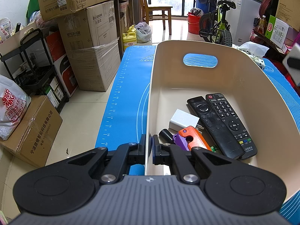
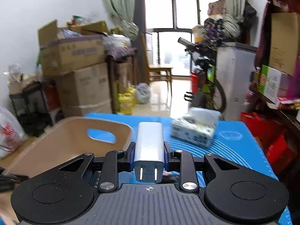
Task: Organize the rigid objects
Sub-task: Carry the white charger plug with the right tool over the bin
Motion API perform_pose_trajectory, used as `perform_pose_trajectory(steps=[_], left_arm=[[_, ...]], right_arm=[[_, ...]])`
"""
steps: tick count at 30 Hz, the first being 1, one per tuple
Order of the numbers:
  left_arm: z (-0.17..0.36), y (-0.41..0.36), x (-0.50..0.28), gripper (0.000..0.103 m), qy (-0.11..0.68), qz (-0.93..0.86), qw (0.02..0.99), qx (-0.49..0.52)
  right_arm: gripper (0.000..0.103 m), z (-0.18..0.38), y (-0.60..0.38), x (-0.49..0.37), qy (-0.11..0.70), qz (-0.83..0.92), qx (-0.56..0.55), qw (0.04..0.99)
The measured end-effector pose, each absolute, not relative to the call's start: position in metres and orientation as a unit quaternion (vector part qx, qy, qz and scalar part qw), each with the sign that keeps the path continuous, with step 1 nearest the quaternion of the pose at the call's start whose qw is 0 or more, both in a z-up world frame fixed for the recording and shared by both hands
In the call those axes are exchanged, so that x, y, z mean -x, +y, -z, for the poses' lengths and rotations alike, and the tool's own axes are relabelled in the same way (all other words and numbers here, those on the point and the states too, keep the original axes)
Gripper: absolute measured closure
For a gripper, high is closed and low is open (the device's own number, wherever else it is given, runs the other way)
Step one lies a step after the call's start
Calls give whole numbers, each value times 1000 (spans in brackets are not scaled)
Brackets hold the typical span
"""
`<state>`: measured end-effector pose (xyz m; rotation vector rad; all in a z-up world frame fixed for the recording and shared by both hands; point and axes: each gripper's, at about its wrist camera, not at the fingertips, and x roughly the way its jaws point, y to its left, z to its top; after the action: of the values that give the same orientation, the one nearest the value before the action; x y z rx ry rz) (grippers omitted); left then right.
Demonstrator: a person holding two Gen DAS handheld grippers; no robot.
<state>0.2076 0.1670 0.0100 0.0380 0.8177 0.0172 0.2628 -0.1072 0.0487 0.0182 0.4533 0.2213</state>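
1. Clamping the white charger (image 2: 149, 146) by its two long flat sides, the right hand-held gripper (image 2: 149, 156) holds it clear above the blue mat (image 2: 234, 150) on the bench; the prongs face back toward the camera and the rounded end points away.
2. Pinched together on the near left wall of the beige bin (image 1: 234, 86), the left hand-held gripper (image 1: 149, 144) has one pad outside and one inside the thin rim; this looks like bracing.
3. The charger is likely light, stiff and smooth-skinned; flat sides suit the pads, but glossy plastic could slip, so hold it mid-body, away from the prongs.
4. Inside the bin lie two black remotes (image 1: 223, 123), a second white block (image 1: 183, 121), an orange and purple toy (image 1: 189, 136) and a dark cylinder (image 1: 166, 135).
5. A tissue box (image 2: 195, 129) sits far right on the mat, beyond the bin.
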Motion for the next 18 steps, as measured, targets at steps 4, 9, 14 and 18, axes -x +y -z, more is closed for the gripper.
perform_pose_trajectory(steps=[4, 9, 14, 18], left_arm=[[-10, 167, -208, 97, 398, -8, 917, -18], [-10, 167, -208, 97, 398, -8, 917, -18], [-10, 167, -208, 97, 398, -8, 917, -18], [-10, 167, -208, 97, 398, -8, 917, -19]], right_arm=[[68, -65, -86, -253, 205, -141, 9, 968], [68, -73, -63, -250, 199, -175, 20, 964], [68, -69, -37, -251, 210, -201, 32, 956], [68, -59, -16, -251, 232, -219, 55, 946]])
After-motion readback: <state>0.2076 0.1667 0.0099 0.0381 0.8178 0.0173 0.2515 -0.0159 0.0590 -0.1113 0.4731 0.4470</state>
